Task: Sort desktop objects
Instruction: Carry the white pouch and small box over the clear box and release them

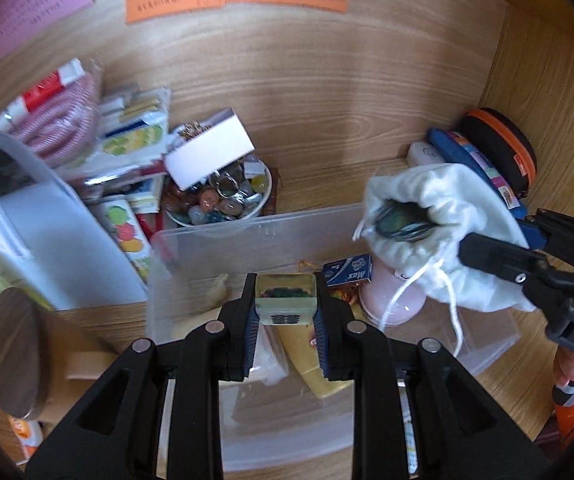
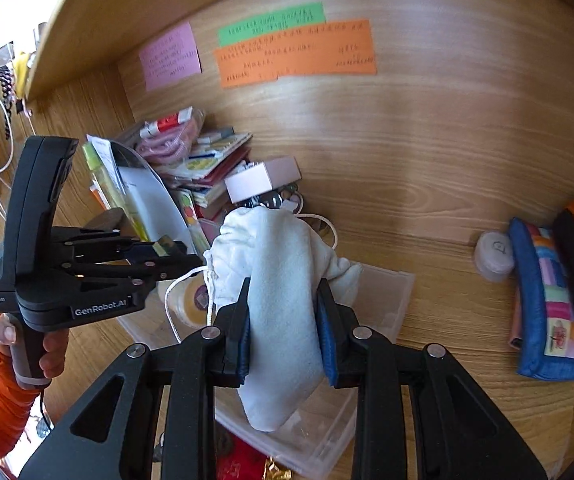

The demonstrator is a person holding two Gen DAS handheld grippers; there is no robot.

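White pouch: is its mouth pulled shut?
No, the white pouch gapes open in the left wrist view, with dark items visible inside while the right gripper pinches it.

Wood-grain desk alcove (image 2: 407, 140) with colored paper notes (image 2: 295, 54) on its back panel.

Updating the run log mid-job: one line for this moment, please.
left gripper: shut on small green block | right gripper: shut on white pouch, mouth open | both over clear bin
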